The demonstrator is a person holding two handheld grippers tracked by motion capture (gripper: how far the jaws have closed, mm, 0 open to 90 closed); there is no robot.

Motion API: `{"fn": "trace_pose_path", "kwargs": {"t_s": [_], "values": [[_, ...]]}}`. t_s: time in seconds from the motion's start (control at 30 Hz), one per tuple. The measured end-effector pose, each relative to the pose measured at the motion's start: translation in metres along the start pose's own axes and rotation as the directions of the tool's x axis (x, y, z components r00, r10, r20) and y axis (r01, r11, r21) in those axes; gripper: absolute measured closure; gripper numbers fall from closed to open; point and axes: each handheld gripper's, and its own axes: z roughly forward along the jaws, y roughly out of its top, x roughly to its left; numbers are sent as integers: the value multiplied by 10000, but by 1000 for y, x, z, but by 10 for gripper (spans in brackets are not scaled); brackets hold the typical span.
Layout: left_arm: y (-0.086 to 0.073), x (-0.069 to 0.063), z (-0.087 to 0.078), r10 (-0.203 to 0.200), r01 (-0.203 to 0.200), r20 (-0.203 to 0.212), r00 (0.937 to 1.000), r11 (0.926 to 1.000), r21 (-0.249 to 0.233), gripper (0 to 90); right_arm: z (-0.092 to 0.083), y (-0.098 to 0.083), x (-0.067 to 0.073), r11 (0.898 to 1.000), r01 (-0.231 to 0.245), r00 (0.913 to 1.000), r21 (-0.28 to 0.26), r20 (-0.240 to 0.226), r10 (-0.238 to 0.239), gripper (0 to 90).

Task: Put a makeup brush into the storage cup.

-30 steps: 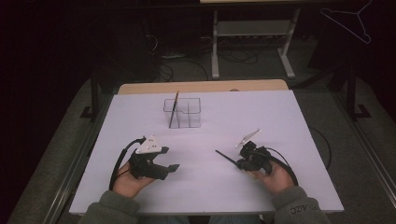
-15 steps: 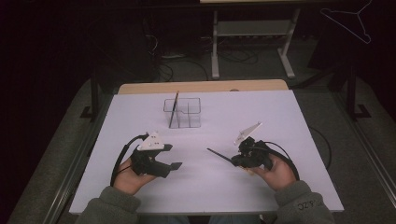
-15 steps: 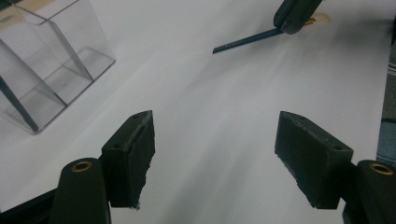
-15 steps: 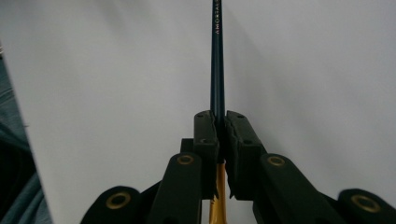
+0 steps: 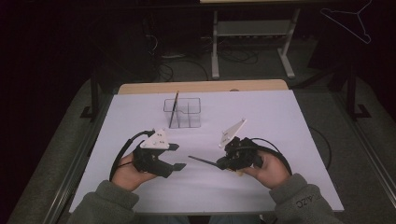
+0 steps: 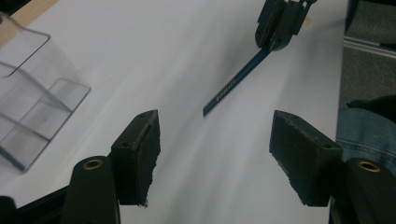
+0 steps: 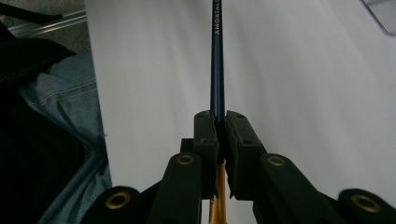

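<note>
White table, right gripper clamping blue pencil, left gripper jaws closing, empty

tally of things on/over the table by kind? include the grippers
Pencils: 2, a blue pencil clamped in the right gripper and a second pencil leaning in the organizer
Clear organizer: 1
Grippers: 2, counting the left gripper, open with nothing between its jaws
Total: 5
</note>
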Motion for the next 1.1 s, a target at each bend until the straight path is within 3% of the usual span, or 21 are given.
{"fn": "trace_pose_path", "kwargs": {"t_s": [0.2,0.23,0.4,0.43,0.47,0.57,0.7,0.77,0.8,0.87,0.93,0.97,1.1], "values": [[9,-8,8,519,-550,815,9953,9978,370,392,8,19,11,9970,740,9960,240,-521,-727,826],[10,-10,12,683,-754,1088,9917,9952,629,401,10,21,12,9957,883,9944,265,-610,-866,825],[11,-13,21,1119,-1334,1693,9792,9836,1217,486,16,30,18,9932,1095,9903,387,-905,-1056,825],[11,-13,21,1119,-1334,1693,9792,9836,1217,507,16,30,18,9932,1095,9903,387,-905,-1056,825],[11,-14,23,1300,-1584,1840,9743,9761,1491,525,18,33,19,9917,1233,9878,376,-1002,-1190,825],[10,-16,27,1266,-1558,1897,9736,9767,1479,569,21,36,21,9900,1335,9855,465,-1117,-1277,826],[10,-18,32,1419,-1823,2159,9660,9665,1805,622,24,39,23,9869,1535,9815,503,-1233,-1464,825],[11,-18,33,1456,-1872,2196,9647,9652,1828,631,25,40,24,9858,1594,9804,520,-1254,-1519,826],[11,-19,34,1524,-2031,2414,9584,9582,2015,644,25,40,24,9859,1586,9807,537,-1243,-1510,826],[10,-20,35,1411,-1961,2523,9573,9582,2083,692,26,41,26,9840,1673,9792,614,-1268,-1586,825],[11,-19,35,1645,-2216,2561,9525,9517,2126,723,26,42,27,9838,1670,9785,646,-1337,-1573,826],[10,-21,36,1521,-2124,2679,9514,9538,2125,747,27,42,27,9825,1760,9766,611,-1366,-1664,825],[9,-22,36,1737,-2402,2870,9421,9465,2157,824,27,42,30,9789,1938,9717,642,-1500,-1825,825]]}}
